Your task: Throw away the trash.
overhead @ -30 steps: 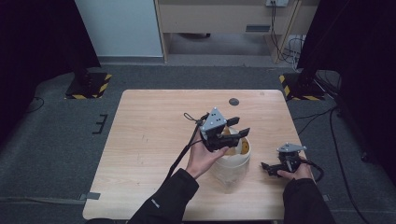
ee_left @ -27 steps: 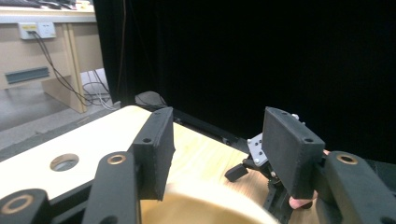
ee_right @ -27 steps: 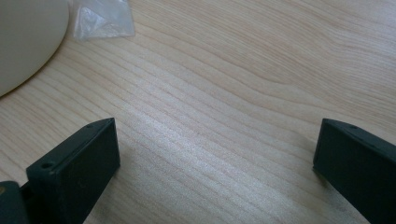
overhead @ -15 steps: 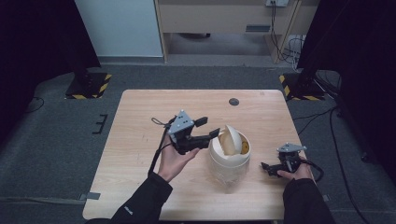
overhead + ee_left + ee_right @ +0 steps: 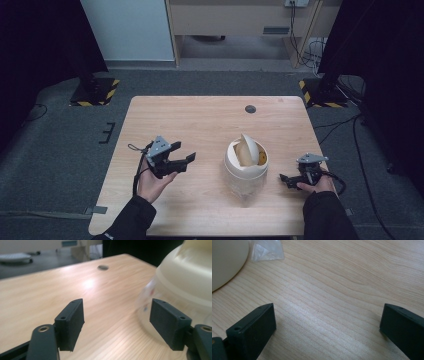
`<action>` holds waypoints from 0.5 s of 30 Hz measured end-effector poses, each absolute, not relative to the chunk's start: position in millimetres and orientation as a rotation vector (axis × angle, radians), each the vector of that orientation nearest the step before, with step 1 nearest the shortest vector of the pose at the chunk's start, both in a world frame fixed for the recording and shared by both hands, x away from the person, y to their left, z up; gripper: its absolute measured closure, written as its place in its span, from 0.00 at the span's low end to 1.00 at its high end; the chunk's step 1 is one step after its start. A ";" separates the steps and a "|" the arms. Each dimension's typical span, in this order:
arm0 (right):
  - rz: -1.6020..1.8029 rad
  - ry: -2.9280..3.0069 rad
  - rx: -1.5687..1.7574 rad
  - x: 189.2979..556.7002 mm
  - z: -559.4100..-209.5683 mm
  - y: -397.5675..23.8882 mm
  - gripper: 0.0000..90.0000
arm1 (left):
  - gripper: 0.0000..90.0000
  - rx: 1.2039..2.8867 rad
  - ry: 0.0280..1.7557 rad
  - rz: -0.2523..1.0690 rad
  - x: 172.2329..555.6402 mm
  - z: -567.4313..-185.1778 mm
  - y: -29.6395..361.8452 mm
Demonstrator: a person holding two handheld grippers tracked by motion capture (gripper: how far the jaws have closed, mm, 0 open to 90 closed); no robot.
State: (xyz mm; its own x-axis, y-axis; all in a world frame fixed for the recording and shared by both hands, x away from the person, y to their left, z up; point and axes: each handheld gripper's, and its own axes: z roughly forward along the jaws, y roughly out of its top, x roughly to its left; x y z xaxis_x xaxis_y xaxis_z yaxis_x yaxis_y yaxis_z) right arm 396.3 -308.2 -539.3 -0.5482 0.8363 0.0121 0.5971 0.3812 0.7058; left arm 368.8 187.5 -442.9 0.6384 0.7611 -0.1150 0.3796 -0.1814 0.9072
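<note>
A small bin (image 5: 244, 165) with a cream swing lid and a clear body stands on the wooden table (image 5: 200, 120), right of its middle; its flap is tilted up. My left gripper (image 5: 186, 162) hovers to the left of the bin, pointing toward it. In the left gripper view the bin (image 5: 185, 277) is close at the right, behind the right jaw. The left gripper (image 5: 117, 317) has just been opening and has nothing between its jaws. My right gripper (image 5: 286, 179) rests low to the right of the bin. It (image 5: 327, 322) is open over bare wood, with the cream bin (image 5: 224, 260) at the upper left.
A dark round hole (image 5: 250, 109) sits near the table's far edge, also seen ahead in the left gripper view (image 5: 103, 267). A bit of clear plastic (image 5: 265, 250) lies beside the bin. Cables trail from both grippers. Grey floor and yellow-black stand feet (image 5: 95, 92) surround the table.
My left gripper has moved left and down, from above the bin's lid to open table beside it, and its jaws stand wider apart. The right hand has not moved.
</note>
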 end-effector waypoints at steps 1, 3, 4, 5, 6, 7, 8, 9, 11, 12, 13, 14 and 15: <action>0.959 2.299 1.249 396.3 -539.3 -308.2 0.01 | 0.29 1.799 0.939 0.450 367.6 -447.7 193.4; 0.959 2.299 1.249 396.3 -539.3 -308.2 0.01 | 0.28 1.807 0.967 0.453 365.8 -454.5 201.5; 0.959 2.299 1.249 396.3 -539.3 -308.2 0.01 | 0.27 1.809 0.982 0.458 364.8 -457.8 205.1; 0.959 2.299 1.249 396.3 -539.3 -308.2 0.01 | 0.26 1.818 0.998 0.465 363.7 -462.0 209.7; 0.959 2.299 1.249 396.3 -539.3 -308.2 0.01 | 0.25 1.828 1.013 0.472 362.7 -466.3 214.2; 0.959 2.299 1.249 396.3 -539.3 -308.2 0.01 | 0.23 1.833 1.030 0.473 361.7 -470.6 218.5; 0.959 2.299 1.249 396.3 -539.3 -308.2 0.01 | 0.23 1.840 1.041 0.474 361.2 -473.9 222.1; 0.959 2.299 1.249 396.3 -539.3 -308.2 0.01 | 0.21 1.851 1.085 0.468 360.8 -483.0 230.9; 0.959 2.299 1.249 396.3 -539.3 -308.2 0.01 | 0.18 1.868 1.111 0.474 361.2 -488.7 236.6; 0.959 2.299 1.249 396.3 -539.3 -308.2 0.01 | 0.18 1.901 1.147 0.491 362.3 -496.1 244.6; 0.959 2.299 1.249 396.3 -539.3 -308.1 0.01 | 0.18 1.920 1.164 0.502 363.3 -500.1 248.7; 0.959 2.299 1.249 396.3 -539.3 -308.2 0.01 | 0.17 1.941 1.180 0.511 364.6 -503.7 252.7; 0.959 2.299 1.249 396.3 -539.3 -308.2 0.01 | 0.16 1.959 1.195 0.520 366.1 -506.9 256.4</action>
